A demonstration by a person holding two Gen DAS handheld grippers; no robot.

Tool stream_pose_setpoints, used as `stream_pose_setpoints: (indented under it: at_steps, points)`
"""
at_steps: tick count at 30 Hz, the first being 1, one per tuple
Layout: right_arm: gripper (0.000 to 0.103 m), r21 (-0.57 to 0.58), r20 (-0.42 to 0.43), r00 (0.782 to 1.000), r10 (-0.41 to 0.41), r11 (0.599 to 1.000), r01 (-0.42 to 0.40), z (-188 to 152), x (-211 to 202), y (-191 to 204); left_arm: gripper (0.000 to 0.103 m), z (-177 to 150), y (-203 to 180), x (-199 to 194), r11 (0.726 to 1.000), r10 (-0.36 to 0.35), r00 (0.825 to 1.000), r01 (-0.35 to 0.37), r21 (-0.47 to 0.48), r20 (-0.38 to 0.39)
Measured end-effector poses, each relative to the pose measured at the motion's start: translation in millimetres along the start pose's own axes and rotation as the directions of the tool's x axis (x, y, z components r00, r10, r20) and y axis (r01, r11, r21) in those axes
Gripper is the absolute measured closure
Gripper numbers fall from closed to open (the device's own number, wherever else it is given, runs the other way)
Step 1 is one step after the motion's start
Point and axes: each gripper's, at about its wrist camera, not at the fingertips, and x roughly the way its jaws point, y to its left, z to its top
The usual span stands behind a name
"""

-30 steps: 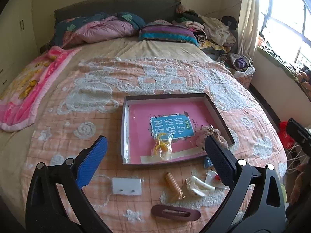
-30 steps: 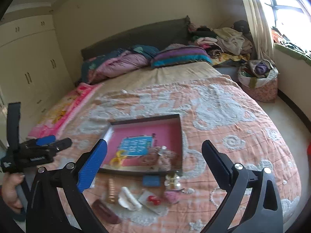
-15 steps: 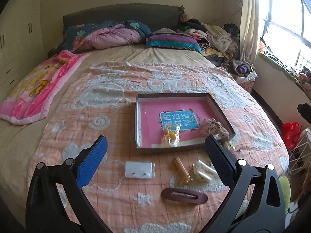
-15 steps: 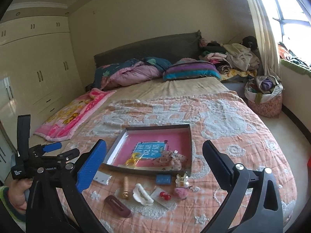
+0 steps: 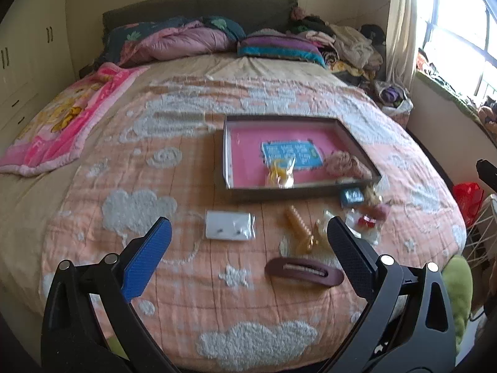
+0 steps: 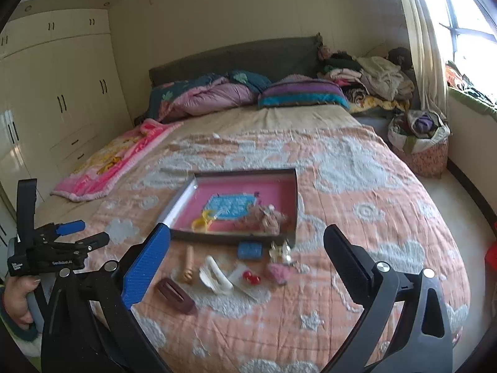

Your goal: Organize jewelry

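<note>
Both grippers were held above the near edge of a bed covered by a peach quilt (image 5: 192,161) stitched with raised, nubbly white cloud shapes. The left gripper (image 5: 248,245) had its jaws spread wide and empty, one finger faced with a blue cross-hatched pad (image 5: 146,261), the other plain black; the right gripper (image 6: 247,255) was likewise spread wide and held nothing. A shallow rectangular tray (image 5: 226,158) with dark walls and a pink floor lay on the quilt; inside it were a blue printed card (image 5: 290,152), a clear packet of yellow rings (image 5: 279,174) and a soft, crumpled pink scrunchie (image 5: 344,163) against the right-hand wall. The remaining jewelry lay loose on the quilt just in front of the tray: a flat white earring card (image 5: 230,225) in a clear sleeve, a ribbed amber hair clip (image 5: 299,228), a smooth oval maroon barrette (image 5: 304,270), a small blue box (image 5: 351,195) and a packet with red beads (image 5: 365,220). The right wrist view alone showed a glossy cream claw clip (image 6: 214,275), a fuzzy pink piece (image 6: 278,272), a small clear, glinting item (image 6: 281,251) beside the blue box, cream wardrobe doors (image 6: 62,99), and a hand (image 6: 17,295) grasping the left gripper's handle. The left wrist view alone showed the earring card. Both views were slightly blurred.
</note>
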Motion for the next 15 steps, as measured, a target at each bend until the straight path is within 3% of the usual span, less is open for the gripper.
stream_pose_setpoints:
  at_steps: [15]
  points:
    - [0.004, 0.006, -0.139, 0.99, -0.014, 1.0, 0.014, -48, 31, -12, 0.009, -38, -32, 30, 0.997, -0.038, 0.993, 0.045, 0.059, -0.111]
